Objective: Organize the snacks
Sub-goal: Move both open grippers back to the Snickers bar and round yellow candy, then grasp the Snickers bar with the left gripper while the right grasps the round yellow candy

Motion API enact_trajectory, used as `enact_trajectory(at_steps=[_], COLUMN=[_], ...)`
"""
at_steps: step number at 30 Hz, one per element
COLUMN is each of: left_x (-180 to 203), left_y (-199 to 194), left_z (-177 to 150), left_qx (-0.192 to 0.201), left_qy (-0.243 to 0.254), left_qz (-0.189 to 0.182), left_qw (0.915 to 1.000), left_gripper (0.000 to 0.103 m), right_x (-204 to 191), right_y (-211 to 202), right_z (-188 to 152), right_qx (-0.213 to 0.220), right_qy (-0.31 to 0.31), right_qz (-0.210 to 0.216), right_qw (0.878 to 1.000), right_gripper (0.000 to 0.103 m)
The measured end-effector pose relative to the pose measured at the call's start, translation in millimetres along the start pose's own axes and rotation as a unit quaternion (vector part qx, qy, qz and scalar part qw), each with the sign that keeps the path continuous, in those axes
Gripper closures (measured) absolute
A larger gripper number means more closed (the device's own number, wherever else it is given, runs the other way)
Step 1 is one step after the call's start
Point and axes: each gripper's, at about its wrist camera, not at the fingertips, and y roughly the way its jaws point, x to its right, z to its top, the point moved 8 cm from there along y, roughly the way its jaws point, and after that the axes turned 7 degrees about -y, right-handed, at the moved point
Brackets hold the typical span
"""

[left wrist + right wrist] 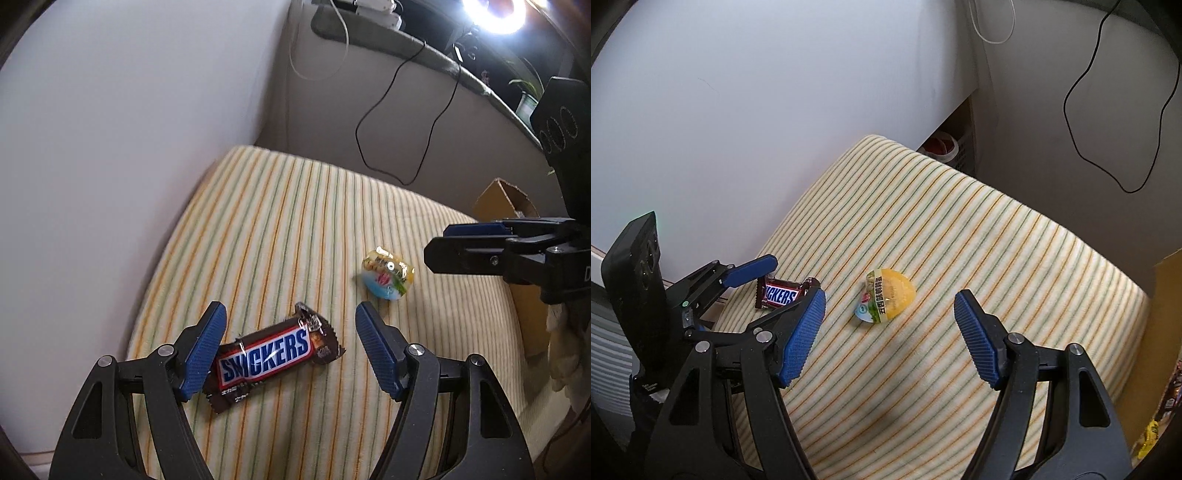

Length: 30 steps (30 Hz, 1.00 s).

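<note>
A Snickers bar [267,356] lies on a striped cushion [295,221]. My left gripper [290,314] is open, its jaws either side of the bar, just above it. A small yellow snack cup [387,272] lies further right on the cushion. My right gripper [890,302] is open and hovers a little short of the snack cup [886,295]. In the left wrist view the right gripper [439,247] comes in from the right beside the cup. In the right wrist view the left gripper [790,280] stands around the Snickers bar [781,295].
A cardboard box [506,199] stands at the cushion's right edge, also in the right wrist view [1167,280]. A white wall [110,129] rises to the left. Black and white cables [406,110] hang behind. A ring light [495,14] glares at the top right.
</note>
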Motion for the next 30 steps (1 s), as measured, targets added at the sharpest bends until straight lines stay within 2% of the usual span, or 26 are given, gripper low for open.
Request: enact_trajectory(at_steps=[5,9,12,17,20,29,30], left_x=[7.1,12.4,11.0,6.8,5.2,6.3,6.4], left_y=[-1.7,-3.1,-2.9,-5.3,-3.0,3.5,3.7], left_z=[-14.4,-28.7,-31.6,-28.5,-28.4,-21.9,-21.9], left_qx=[-0.008,-0.006,0.001,0.011,0.011,0.019,0.019], left_qy=[0.009,0.029,0.037,0.022,0.022,0.025,0.025], left_qz=[-0.009,0.007,0.029,0.025,0.027,0.04,0.042], left_qw=[0.9999,0.9995,0.9989,0.9994,0.9993,0.9987,0.9986], left_gripper=[0.031,0.034,0.041,0.052,0.054,0.065,0.066], right_x=[-1.5,-5.3,-9.6,-16.6,-17.4,-24.1,-25.1], right_y=[1.4,9.3,15.3,29.0,37.6,63.7,65.0], right_z=[-3.0,0.0,0.2,1.8,2.1,7.9,8.0], right_qx=[-0.002,-0.005,-0.009,-0.021,-0.03,-0.05,-0.051], right_qy=[0.002,-0.006,-0.014,-0.03,-0.033,-0.066,-0.074], right_qz=[0.003,0.003,-0.001,-0.017,-0.023,-0.059,-0.068], right_qw=[1.0,1.0,1.0,0.999,0.999,0.995,0.994], right_gripper=[0.028,0.028,0.028,0.028,0.029,0.045,0.05])
